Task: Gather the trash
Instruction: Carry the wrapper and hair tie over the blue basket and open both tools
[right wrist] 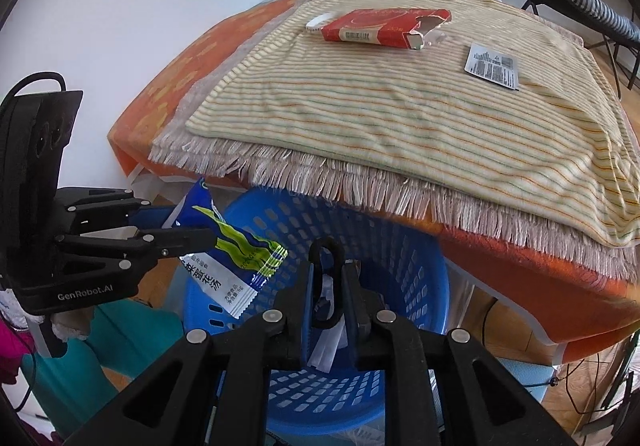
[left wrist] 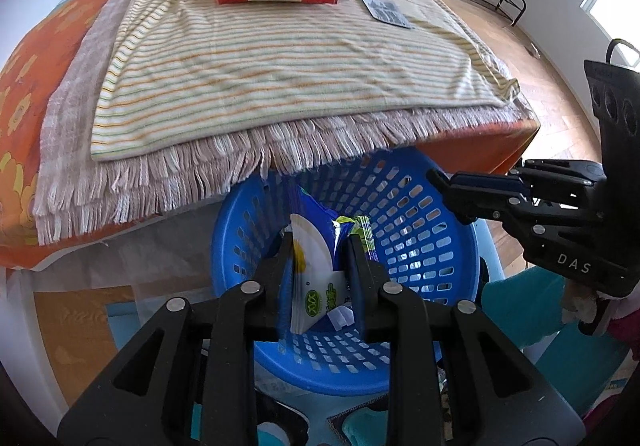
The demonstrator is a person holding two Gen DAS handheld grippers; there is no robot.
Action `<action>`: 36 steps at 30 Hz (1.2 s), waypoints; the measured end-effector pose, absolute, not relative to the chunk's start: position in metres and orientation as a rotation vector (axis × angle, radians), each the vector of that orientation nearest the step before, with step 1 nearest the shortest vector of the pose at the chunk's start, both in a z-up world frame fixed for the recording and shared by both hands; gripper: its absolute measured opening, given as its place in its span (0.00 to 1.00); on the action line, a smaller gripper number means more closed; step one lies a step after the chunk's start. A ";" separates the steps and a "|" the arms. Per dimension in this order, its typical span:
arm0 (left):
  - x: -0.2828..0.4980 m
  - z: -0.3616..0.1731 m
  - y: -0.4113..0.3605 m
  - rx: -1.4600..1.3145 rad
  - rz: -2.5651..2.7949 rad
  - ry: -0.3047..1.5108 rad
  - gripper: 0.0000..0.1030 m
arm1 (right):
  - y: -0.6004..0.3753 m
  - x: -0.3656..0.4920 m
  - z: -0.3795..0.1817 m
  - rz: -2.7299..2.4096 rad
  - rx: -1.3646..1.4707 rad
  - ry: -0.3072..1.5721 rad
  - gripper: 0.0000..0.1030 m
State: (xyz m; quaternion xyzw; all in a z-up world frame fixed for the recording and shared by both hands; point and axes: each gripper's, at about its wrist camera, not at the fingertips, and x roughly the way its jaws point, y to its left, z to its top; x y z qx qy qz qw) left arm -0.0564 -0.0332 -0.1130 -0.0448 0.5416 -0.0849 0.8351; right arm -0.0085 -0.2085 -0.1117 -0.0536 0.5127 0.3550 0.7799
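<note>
Drop-off step: blue soup packet is clamped in left gripper above blue basket, black clip sits in barely-parted right gripper; release needed next.

basket mouth open (fringe overhanging)

I am holding my right gripper over the blue perforated plastic basket, its jaws lying narrowly apart around a black loop-shaped clip. At left, my left gripper is pinching a blue-and-green foil snack packet.
</note>
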 end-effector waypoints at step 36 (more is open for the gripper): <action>-0.053 -0.119 -0.025 -0.115 -0.138 1.175 0.55 | -0.220 0.001 -0.112 0.690 -0.058 1.101 0.72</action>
